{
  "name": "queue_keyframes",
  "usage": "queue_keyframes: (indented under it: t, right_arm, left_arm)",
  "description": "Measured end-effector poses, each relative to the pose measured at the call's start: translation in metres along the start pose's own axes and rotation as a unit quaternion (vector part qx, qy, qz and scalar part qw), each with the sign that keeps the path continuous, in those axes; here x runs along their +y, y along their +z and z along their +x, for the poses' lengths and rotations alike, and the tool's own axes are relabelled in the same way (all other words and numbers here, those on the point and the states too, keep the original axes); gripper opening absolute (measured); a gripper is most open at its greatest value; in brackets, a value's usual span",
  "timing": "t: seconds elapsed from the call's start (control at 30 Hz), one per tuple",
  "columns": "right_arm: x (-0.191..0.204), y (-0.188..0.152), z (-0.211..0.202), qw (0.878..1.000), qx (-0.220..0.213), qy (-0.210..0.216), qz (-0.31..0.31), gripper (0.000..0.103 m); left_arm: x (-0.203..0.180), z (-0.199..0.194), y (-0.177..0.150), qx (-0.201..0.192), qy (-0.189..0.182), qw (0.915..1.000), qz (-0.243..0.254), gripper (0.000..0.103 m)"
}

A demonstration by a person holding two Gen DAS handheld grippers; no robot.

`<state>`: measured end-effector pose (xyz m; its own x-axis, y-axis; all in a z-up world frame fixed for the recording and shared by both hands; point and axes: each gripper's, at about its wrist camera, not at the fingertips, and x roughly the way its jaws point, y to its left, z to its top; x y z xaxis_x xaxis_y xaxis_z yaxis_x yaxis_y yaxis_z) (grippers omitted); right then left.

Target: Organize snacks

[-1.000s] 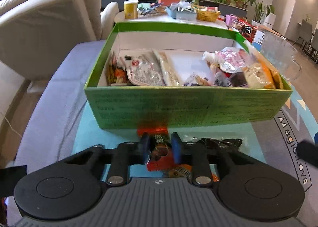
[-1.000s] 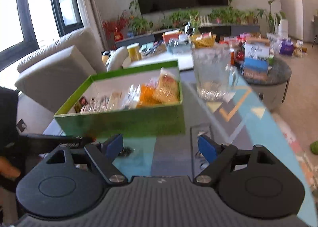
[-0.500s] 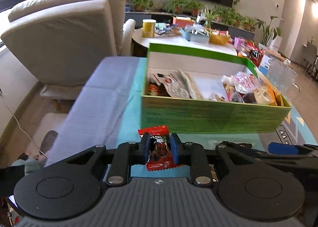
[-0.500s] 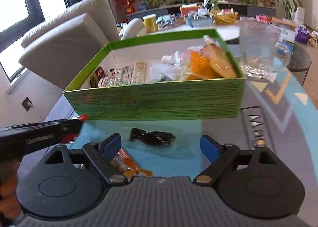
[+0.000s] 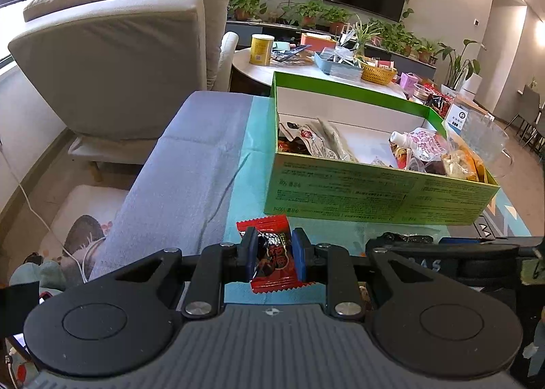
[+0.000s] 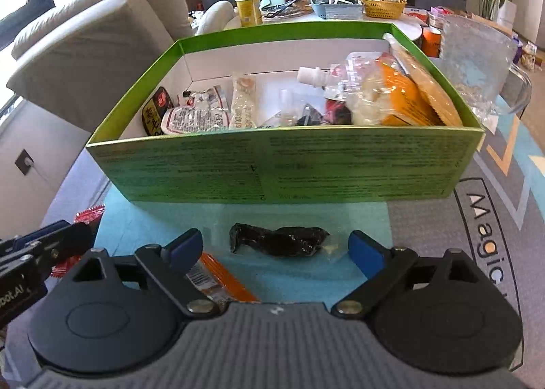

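My left gripper is shut on a small red snack packet, held above the teal mat just left of the green box's near corner. The box holds several snack packs. In the right wrist view my right gripper stands open with its fingers either side of a dark snack in clear wrap, which lies on the mat in front of the box, apart from the pads. An orange packet lies under the right gripper's left finger. The left gripper and red packet show at that view's left edge.
A glass mug stands right of the box. A beige armchair is at the left, beyond the grey cloth. A round table with a yellow can and a wicker basket sits behind the box.
My left gripper has carried the red packet leftward and up off the mat. My right gripper has moved left and down, so the dark snack now lies between its open fingers.
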<state>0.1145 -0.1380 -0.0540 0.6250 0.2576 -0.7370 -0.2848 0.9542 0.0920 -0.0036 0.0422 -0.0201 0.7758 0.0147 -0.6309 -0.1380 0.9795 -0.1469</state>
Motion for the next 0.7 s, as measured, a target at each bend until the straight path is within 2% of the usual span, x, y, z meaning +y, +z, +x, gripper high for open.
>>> queue_keyframes:
  t: [0.2, 0.27, 0.47, 0.6, 0.7]
  right_arm:
    - [-0.002, -0.001, 0.002, 1.0, 0.01, 0.004, -0.029, 0.088]
    - [-0.002, -0.002, 0.004, 0.999, 0.01, -0.011, -0.035, 0.088]
    - [-0.011, -0.008, -0.004, 0.998, -0.006, -0.021, -0.05, 0.087]
    - [-0.026, -0.011, -0.016, 0.998, -0.008, -0.018, -0.052, 0.063]
    - [-0.041, -0.018, -0.024, 0.999, -0.012, -0.019, -0.048, 0.06]
  left_arm:
    - [0.0, 0.0, 0.0, -0.001, -0.003, 1.0, 0.0, 0.02]
    - [-0.001, -0.001, 0.0, -0.002, -0.003, 1.0, 0.0, 0.02]
    - [-0.003, -0.005, -0.002, -0.002, 0.0, 1.0, 0.006, 0.02]
    - [-0.008, -0.006, -0.001, -0.003, -0.001, 0.9999, 0.011, 0.02]
    - [-0.013, -0.008, -0.001, -0.004, -0.003, 0.9998, 0.018, 0.02]
